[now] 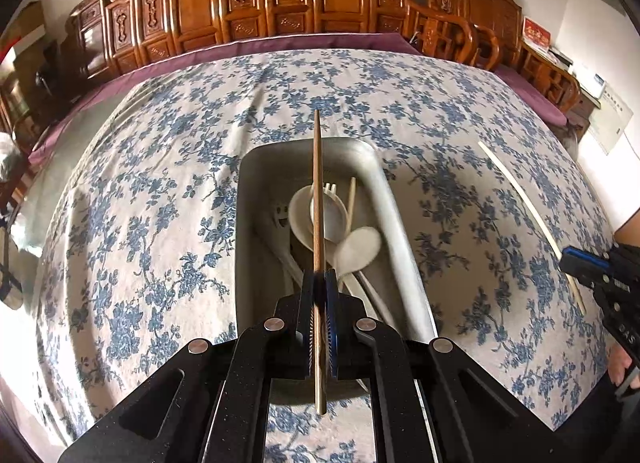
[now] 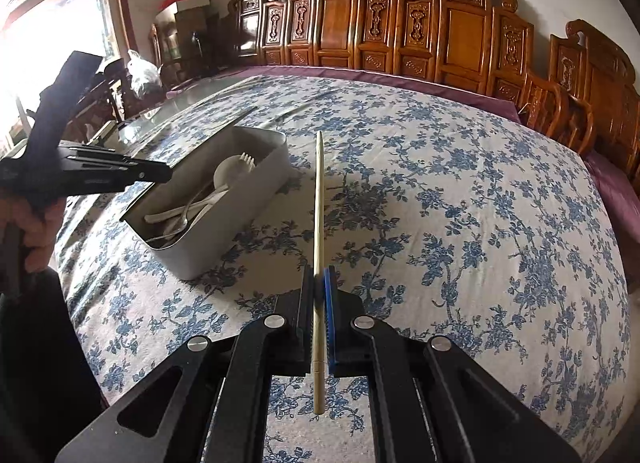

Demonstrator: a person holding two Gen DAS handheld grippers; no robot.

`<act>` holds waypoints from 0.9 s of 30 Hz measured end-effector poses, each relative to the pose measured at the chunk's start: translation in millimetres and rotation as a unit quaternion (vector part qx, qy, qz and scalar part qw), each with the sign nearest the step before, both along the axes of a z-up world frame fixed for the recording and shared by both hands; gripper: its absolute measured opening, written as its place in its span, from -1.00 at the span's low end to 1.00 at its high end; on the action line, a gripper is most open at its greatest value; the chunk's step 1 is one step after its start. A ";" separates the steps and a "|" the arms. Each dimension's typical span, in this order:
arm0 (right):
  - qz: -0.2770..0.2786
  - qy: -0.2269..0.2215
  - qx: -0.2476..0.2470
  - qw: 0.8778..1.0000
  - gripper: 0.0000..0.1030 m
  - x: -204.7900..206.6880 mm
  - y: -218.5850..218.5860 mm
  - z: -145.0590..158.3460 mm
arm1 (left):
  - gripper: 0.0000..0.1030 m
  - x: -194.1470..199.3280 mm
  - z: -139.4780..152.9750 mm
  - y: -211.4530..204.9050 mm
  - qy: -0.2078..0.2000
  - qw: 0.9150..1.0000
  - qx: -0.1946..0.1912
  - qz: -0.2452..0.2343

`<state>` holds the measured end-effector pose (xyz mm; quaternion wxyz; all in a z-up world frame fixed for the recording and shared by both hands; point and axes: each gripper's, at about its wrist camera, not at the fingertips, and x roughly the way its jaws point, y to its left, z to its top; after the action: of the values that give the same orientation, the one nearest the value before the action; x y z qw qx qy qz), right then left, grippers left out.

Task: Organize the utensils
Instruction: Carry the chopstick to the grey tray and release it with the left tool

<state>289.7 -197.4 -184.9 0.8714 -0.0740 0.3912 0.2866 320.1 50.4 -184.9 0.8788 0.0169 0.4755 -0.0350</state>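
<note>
Directly below your left tool (image 1: 320, 327), clamped on a brown chopstick (image 1: 317, 199), sits the utensil tray (image 1: 400, 223). Your right tool (image 2: 319, 319) pinches a pale chopstick (image 2: 319, 199) beside it. Releasing off-centre could bounce either stick over the rim.

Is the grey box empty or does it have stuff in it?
Not empty. The open grey rectangular box holds white plastic spoons, a white fork and a pale chopstick.
</note>
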 end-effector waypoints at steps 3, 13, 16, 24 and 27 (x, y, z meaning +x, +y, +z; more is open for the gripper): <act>-0.002 0.001 -0.002 1.000 -0.88 1.3 0.3 -1.5 | -0.91 6.6 -4.2 4.0 0.000 1.000 -0.001 0.002; -0.006 0.006 -0.014 1.000 -0.89 5.8 5.9 -9.6 | -0.91 11.7 -28.7 9.9 0.018 1.000 -0.004 -0.008; -0.008 0.009 -0.017 1.000 -0.89 9.2 8.1 -12.1 | -0.91 9.4 -34.9 9.9 0.025 1.000 -0.010 -0.015; -0.017 0.008 -0.018 1.000 -0.89 15.4 14.6 -9.7 | -0.91 7.3 -41.3 13.7 0.028 0.999 -0.025 -0.022; -0.016 0.004 -0.020 1.000 -0.89 17.3 22.3 -3.7 | -0.86 6.4 -37.5 16.2 0.019 0.999 -0.026 -0.019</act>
<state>307.0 -175.1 -188.6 0.8726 -0.0844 0.4016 0.2650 326.4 66.5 -222.4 0.8687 0.0022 0.4911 -0.0641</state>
